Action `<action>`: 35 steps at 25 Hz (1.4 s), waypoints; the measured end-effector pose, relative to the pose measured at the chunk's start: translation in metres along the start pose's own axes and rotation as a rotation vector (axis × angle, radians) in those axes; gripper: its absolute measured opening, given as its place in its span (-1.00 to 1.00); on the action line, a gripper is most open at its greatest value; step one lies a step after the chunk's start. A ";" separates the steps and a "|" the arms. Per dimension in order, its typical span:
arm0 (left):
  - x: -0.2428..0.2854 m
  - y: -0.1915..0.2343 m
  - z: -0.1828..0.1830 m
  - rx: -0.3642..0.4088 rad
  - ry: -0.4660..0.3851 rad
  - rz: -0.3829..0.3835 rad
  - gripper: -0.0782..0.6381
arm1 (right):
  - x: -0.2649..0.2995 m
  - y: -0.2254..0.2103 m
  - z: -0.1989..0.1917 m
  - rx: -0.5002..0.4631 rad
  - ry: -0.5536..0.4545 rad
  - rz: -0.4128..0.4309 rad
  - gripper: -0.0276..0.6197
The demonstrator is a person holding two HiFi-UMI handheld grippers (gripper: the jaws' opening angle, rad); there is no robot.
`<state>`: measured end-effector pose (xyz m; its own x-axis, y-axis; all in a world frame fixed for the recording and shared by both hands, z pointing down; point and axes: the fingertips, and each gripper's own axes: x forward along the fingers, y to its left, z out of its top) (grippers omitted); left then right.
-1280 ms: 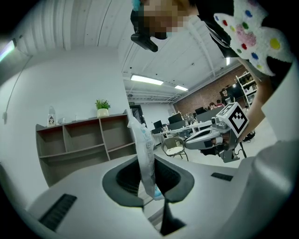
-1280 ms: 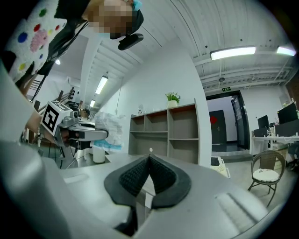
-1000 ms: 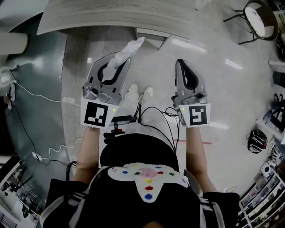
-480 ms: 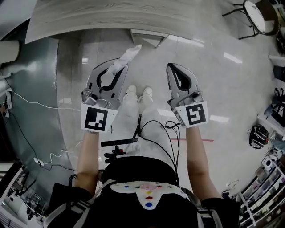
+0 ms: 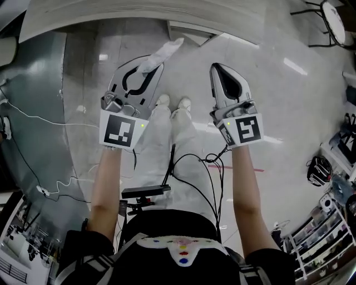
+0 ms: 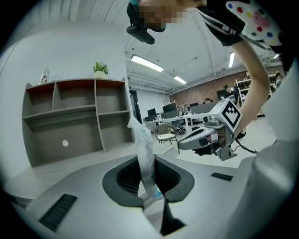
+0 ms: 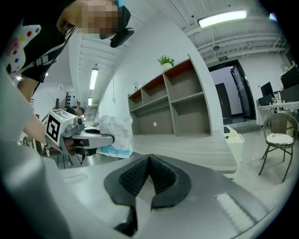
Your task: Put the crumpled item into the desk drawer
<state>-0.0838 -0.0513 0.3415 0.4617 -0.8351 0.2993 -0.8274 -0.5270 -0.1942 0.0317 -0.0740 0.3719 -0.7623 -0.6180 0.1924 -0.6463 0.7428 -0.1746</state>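
Left tongs (image 5: 149,71): partly closed, pads clamped on the crumpled item (image 5: 164,50), a pale wrapper standing up between them, held above the floor (image 5: 278,111), just short of the table (image 5: 139,16). Right tongs (image 5: 220,71): fully closed, empty. Table cut off at the top edge; its drawer cannot be made out.

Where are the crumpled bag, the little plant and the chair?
crumpled bag (image 6: 146,156): left gripper view, on the middle of the white wrapper.
plant (image 7: 165,60): right gripper view, on its green leaves.
chair (image 7: 279,138): right gripper view, on its seat cushion.
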 end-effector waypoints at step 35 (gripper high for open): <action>0.089 0.009 -0.181 -0.081 0.213 -0.047 -0.65 | 0.148 -0.105 -0.212 0.634 0.016 0.068 -0.36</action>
<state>-0.1078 -0.1014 0.5352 0.4293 -0.7533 0.4983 -0.8337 -0.5427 -0.1021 -0.0059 -0.1888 0.6238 -0.8047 -0.5675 0.1746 -0.4958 0.4804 -0.7235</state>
